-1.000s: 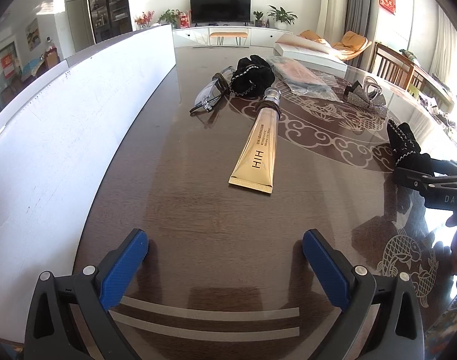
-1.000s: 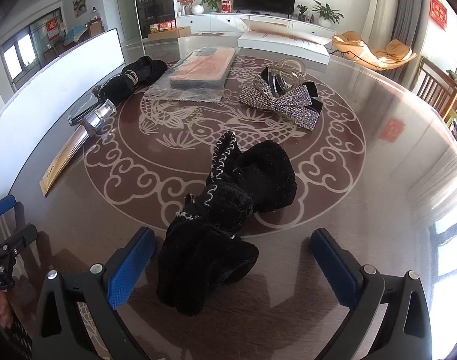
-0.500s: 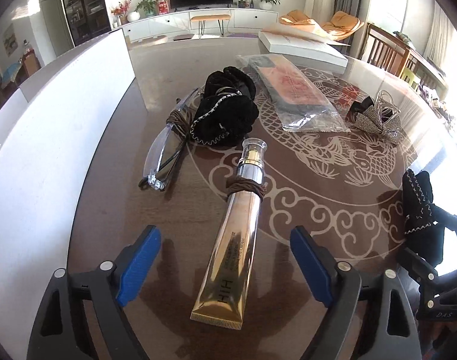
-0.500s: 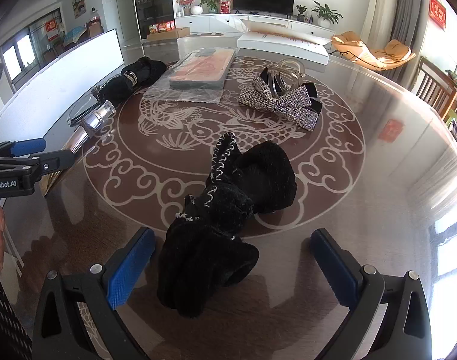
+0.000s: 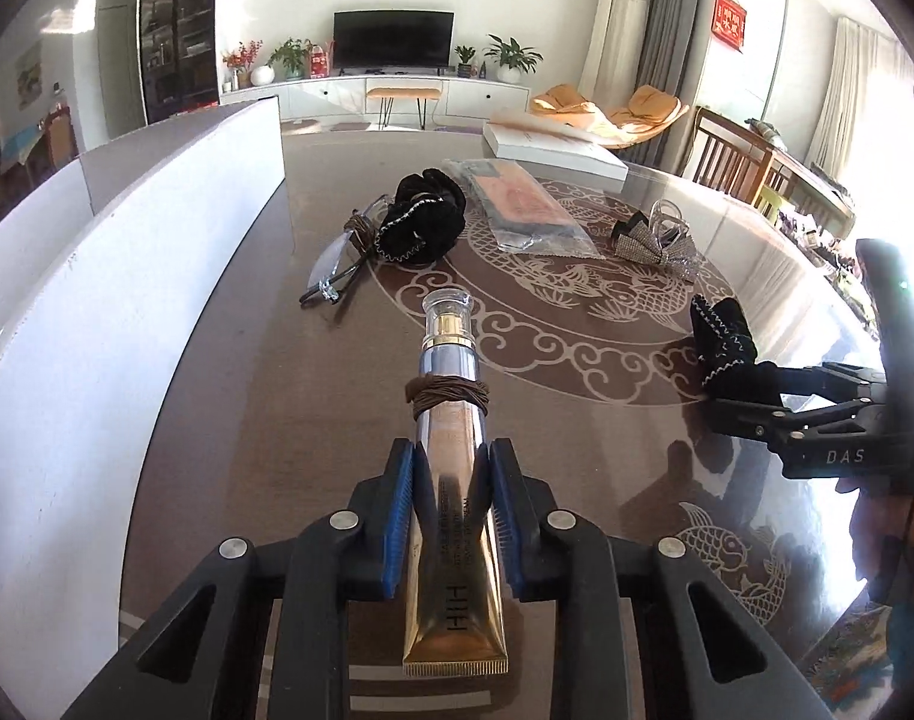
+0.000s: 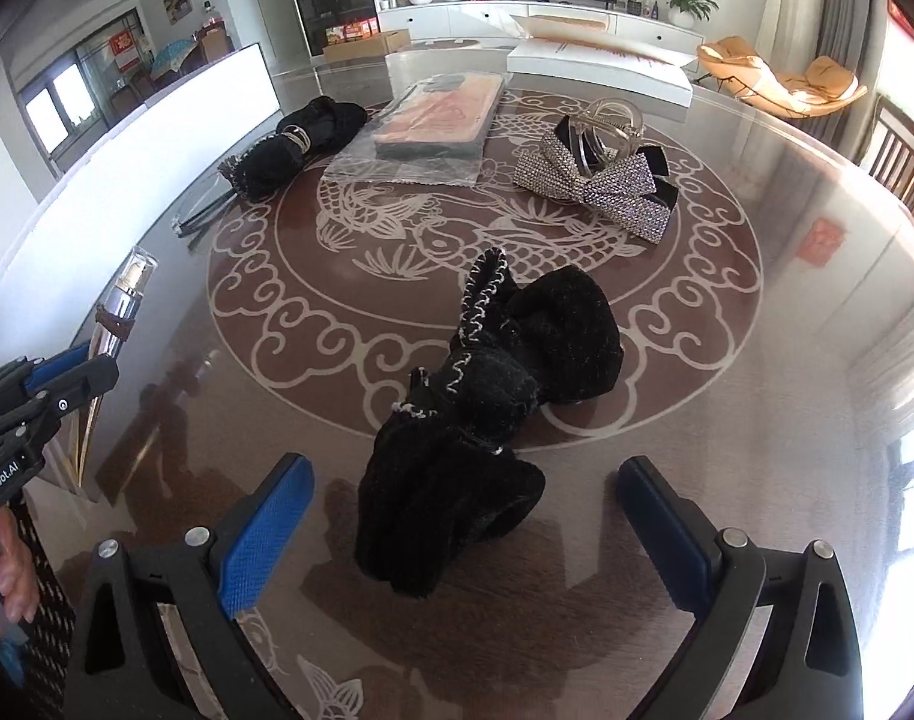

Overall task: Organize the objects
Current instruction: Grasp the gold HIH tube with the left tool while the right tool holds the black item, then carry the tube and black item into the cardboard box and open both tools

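Left hand-held gripper (image 5: 450,498) is pinching my gold tube (image 5: 455,534), right hand-held gripper (image 6: 463,516) is idling spread over the black scrunchie (image 6: 487,420); sorting is barely starting.

Left gripper (image 5: 452,501): black angular frame with triangular cut-outs, round silver screw heads, ribbed blue pads (image 5: 396,516) lining the fingers; white lettering "GenRobot.AI" on its side. Right gripper (image 6: 463,531): matching black frame, silver screws, textured blue pads (image 6: 264,531); white lettering "DAS" on its side. Bare-skinned left hand (image 6: 3,570) and right hand (image 5: 880,534) at the handles.
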Action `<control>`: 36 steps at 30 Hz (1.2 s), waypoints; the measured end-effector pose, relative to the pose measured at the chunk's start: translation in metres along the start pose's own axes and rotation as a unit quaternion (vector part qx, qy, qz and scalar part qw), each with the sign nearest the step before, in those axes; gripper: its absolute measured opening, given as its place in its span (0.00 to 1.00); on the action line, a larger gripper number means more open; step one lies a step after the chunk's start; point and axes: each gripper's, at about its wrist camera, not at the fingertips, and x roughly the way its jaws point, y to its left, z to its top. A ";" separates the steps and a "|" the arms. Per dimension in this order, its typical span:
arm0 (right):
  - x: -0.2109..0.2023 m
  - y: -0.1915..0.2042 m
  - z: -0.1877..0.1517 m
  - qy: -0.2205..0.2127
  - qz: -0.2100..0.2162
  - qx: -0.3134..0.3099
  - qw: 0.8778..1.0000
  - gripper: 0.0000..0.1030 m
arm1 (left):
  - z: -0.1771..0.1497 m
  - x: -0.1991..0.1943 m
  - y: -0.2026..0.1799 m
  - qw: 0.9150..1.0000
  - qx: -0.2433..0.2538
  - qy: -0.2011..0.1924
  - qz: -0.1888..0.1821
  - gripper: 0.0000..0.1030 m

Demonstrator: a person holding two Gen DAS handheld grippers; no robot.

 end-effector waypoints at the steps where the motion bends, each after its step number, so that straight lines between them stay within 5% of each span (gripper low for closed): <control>1: -0.002 0.003 0.001 0.001 -0.003 -0.008 1.000 0.62 | -0.003 -0.008 0.002 1.000 -0.007 -0.012 -0.005 0.24; 4: 0.000 0.016 0.000 0.003 -0.043 -0.057 0.997 0.36 | -0.009 -0.033 0.014 0.999 -0.030 -0.042 -0.015 0.24; 10: -0.040 0.045 0.006 -0.054 -0.022 -0.067 0.996 0.34 | -0.008 -0.102 0.046 0.988 -0.094 -0.121 -0.024 0.24; 15: -0.086 0.110 0.047 -0.120 0.067 -0.080 0.987 0.34 | 0.007 -0.149 0.099 0.974 -0.156 -0.162 -0.004 0.24; 19: -0.102 0.194 0.083 -0.141 0.157 -0.120 0.970 0.34 | 0.024 -0.165 0.161 0.968 -0.194 -0.156 0.043 0.24; 24: -0.081 0.311 0.104 -0.115 0.238 -0.186 0.946 0.34 | 0.031 -0.138 0.230 0.968 -0.205 -0.078 0.118 0.25; 27: -0.050 0.360 0.104 -0.078 0.260 -0.205 0.941 0.48 | 0.015 -0.127 0.263 0.964 -0.224 -0.030 0.143 0.30; 28: -0.037 0.370 0.105 -0.060 0.264 -0.205 0.941 0.67 | 0.013 -0.123 0.269 0.961 -0.231 -0.019 0.152 0.44; 29: -0.027 0.377 0.104 -0.045 0.263 -0.201 0.942 0.75 | 0.010 -0.122 0.272 0.958 -0.236 -0.014 0.162 0.53; 31: -0.018 0.376 0.101 -0.040 0.262 -0.191 0.945 0.75 | 0.003 -0.132 0.269 0.954 -0.244 -0.035 0.173 0.74; 36: -0.031 0.313 0.083 -0.102 0.211 -0.182 0.955 0.93 | -0.005 -0.153 0.222 0.959 -0.241 -0.087 0.119 0.81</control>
